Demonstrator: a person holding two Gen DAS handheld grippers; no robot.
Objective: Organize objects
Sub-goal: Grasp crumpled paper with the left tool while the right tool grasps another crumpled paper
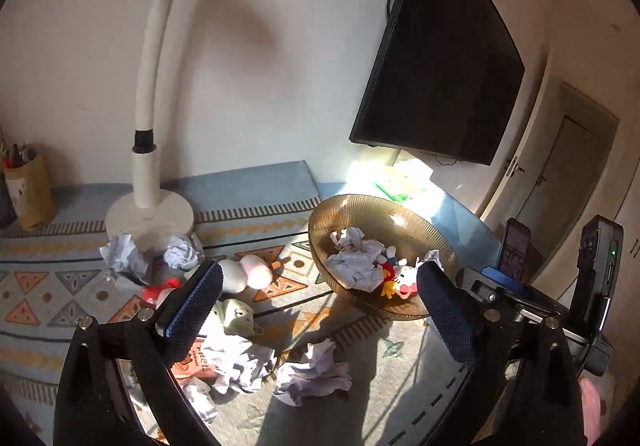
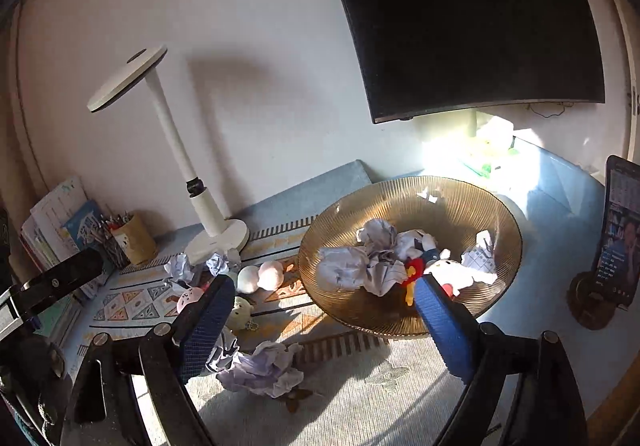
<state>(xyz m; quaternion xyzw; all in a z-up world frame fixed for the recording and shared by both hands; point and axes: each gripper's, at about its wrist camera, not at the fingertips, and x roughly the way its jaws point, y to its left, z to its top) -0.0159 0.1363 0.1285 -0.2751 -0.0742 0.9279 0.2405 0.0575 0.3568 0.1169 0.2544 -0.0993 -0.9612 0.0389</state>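
The amber glass bowl sat at the counter's centre, already holding several crumpled paper balls and a small white plush toy. At its 7 o'clock, one loose paper wad lay on the patterned mat, with more wads and small round toys scattered out toward 9 o'clock, near the base of the white desk lamp.

Your right gripper stood with its jaws spread wide and nothing between them, hanging just short of the bowl's near rim. Your left gripper was the same: jaws wide, empty, above the loose wads on the mat.

For the next pick, I judged the nearest wad the sensible target. You would do well to come down with the jaws straddling its bulk and close gently, since crumpled paper springs and slips. Lift clear of the rim before releasing, because the glass bowl could shift if knocked.
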